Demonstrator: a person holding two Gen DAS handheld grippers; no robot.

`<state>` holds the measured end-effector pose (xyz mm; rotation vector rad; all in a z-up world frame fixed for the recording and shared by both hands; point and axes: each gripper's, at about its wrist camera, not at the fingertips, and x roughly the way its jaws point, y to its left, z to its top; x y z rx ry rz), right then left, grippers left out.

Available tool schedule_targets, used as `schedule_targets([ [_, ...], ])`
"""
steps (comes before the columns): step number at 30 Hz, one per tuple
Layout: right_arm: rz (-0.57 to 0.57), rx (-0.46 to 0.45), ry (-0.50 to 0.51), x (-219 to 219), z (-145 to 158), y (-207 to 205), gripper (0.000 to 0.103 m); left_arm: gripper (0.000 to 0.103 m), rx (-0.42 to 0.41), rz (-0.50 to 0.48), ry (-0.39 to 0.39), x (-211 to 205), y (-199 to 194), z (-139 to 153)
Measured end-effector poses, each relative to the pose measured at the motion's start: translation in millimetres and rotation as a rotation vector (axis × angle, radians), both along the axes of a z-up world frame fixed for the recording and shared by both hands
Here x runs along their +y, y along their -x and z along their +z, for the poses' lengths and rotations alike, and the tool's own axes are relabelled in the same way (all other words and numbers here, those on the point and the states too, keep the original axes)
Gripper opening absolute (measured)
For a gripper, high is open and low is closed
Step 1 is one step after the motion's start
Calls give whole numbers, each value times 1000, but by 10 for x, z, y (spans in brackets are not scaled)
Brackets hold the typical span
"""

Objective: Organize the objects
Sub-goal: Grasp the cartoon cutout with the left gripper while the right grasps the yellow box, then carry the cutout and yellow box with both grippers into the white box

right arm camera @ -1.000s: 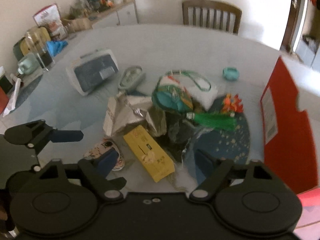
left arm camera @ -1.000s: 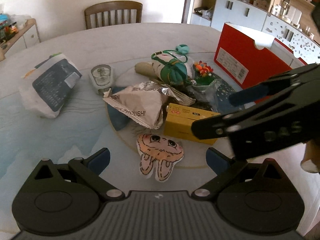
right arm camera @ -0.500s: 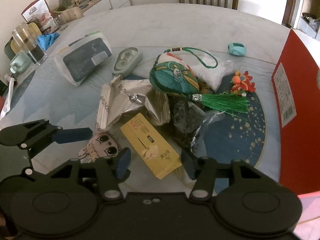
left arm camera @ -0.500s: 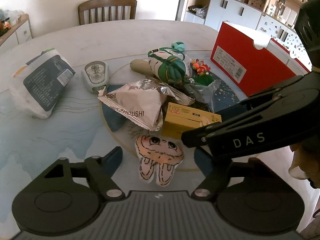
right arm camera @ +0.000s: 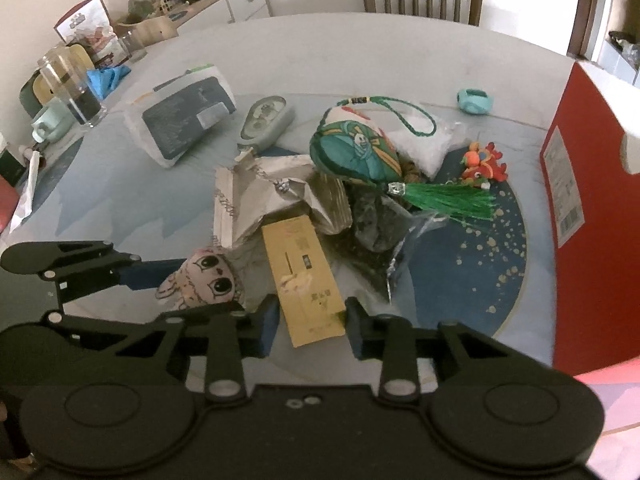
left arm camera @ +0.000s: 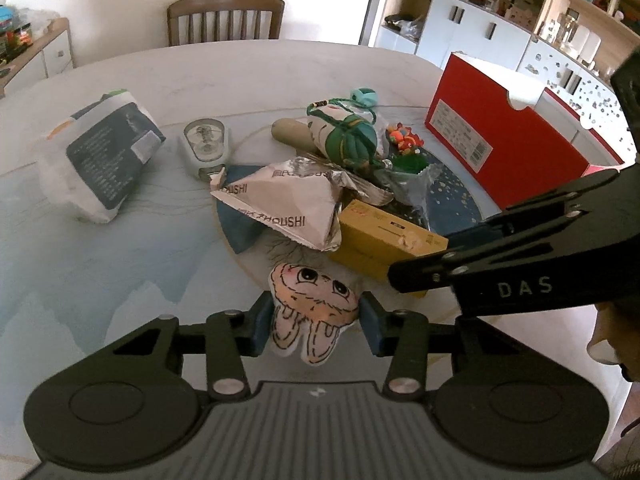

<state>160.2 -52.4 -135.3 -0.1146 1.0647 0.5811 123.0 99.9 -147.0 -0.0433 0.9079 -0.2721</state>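
A flat pink plush bunny (left arm camera: 312, 300) lies on the round table (left arm camera: 88, 264) at the near edge of a pile. My left gripper (left arm camera: 314, 322) is closing on it, and its blue pads touch the bunny's two sides. In the right wrist view the bunny (right arm camera: 204, 280) shows between the left gripper's (right arm camera: 188, 294) fingers. A yellow box (right arm camera: 304, 272) lies beside it. My right gripper (right arm camera: 313, 324) straddles the box's near end with its jaws closing, a thin gap still showing at each pad. From the left wrist view the right gripper (left arm camera: 424, 256) reaches over the yellow box (left arm camera: 384, 240).
The pile holds a silver snack bag (left arm camera: 288, 208), a green tasselled sachet (right arm camera: 356, 156), a clear bag of dark bits (right arm camera: 376, 232) and a small red toy (right arm camera: 484, 164). A red shoebox (left arm camera: 500, 152) stands to the right, a white and dark pouch (left arm camera: 104, 156) to the left, a chair (left arm camera: 226, 20) behind.
Both pairs of jaws have narrowed from wide apart. The left ones now hug the plush bunny and the right ones flank the yellow box. Both hands sit slightly nearer the pile.
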Motion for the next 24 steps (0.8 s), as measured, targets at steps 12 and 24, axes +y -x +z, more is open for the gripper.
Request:
schedule_targets([
  [12, 51, -32, -57, -377, 208, 134, 28, 45, -15, 90, -10, -162, 236, 271],
  [24, 102, -106, -134, -944, 538, 170, 27, 45, -55, 113, -14, -728, 229, 626],
])
